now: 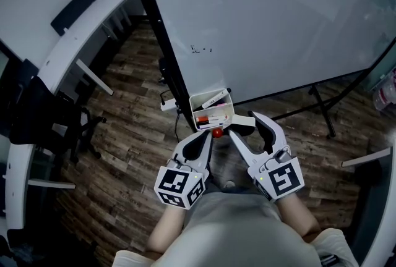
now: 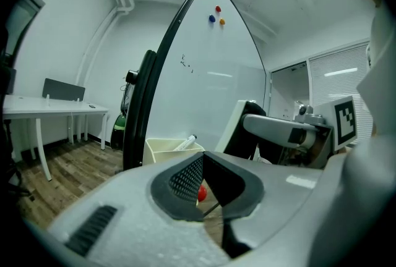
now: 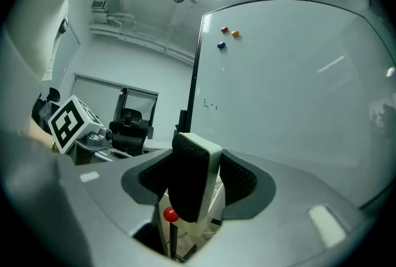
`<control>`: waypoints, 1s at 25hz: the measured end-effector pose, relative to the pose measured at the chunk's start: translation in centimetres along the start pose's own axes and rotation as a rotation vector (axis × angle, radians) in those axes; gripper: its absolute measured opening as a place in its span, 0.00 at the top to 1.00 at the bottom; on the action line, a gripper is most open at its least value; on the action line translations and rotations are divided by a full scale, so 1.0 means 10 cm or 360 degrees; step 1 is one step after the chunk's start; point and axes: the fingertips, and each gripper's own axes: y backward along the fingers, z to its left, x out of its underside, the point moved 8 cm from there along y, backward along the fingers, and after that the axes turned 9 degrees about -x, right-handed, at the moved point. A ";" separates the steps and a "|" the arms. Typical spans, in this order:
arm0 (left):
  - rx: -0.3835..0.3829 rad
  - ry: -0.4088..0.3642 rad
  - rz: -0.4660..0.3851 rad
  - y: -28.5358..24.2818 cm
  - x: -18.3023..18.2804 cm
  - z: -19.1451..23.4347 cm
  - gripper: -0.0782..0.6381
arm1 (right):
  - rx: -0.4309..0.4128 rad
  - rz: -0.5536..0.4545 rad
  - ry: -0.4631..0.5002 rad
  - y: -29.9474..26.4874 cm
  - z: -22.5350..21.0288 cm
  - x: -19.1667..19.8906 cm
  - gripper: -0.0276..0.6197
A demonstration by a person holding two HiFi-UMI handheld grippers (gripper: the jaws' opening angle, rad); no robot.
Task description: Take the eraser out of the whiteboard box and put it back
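The cream whiteboard box [image 1: 221, 104] hangs at the whiteboard's lower left corner, with markers [image 1: 213, 99] in it. A red ball [image 1: 216, 132] shows just under it. My right gripper [image 1: 244, 124] is shut on the eraser [image 1: 243, 120], a white slab with a black felt face, held just right of and below the box. In the right gripper view the eraser [image 3: 192, 176] stands upright between the pads, apart from the box. My left gripper [image 1: 206, 136] is shut on nothing, its tips just below the box. The left gripper view shows the box [image 2: 166, 149] and the held eraser [image 2: 234, 127].
The whiteboard [image 1: 278, 18] on its black stand [image 1: 158, 31] fills the far side, with stand legs [image 1: 318, 105] on the wooden floor. White desks [image 1: 74, 43] and black chairs [image 1: 43, 117] stand at the left. Three magnets [image 3: 228, 36] stick high on the board.
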 end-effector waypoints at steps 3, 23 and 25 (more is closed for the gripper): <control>-0.0001 -0.0002 -0.0011 -0.01 -0.02 0.00 0.89 | 0.0017 -0.0020 0.0002 0.05 -0.01 -0.03 0.59; -0.0046 0.0026 -0.0056 0.00 -0.07 0.02 0.89 | 0.0026 0.0095 -0.0059 0.12 -0.03 0.04 0.59; -0.0053 0.0039 -0.0055 0.01 -0.06 0.02 0.89 | 0.0011 0.0061 -0.0063 0.10 -0.03 0.02 0.59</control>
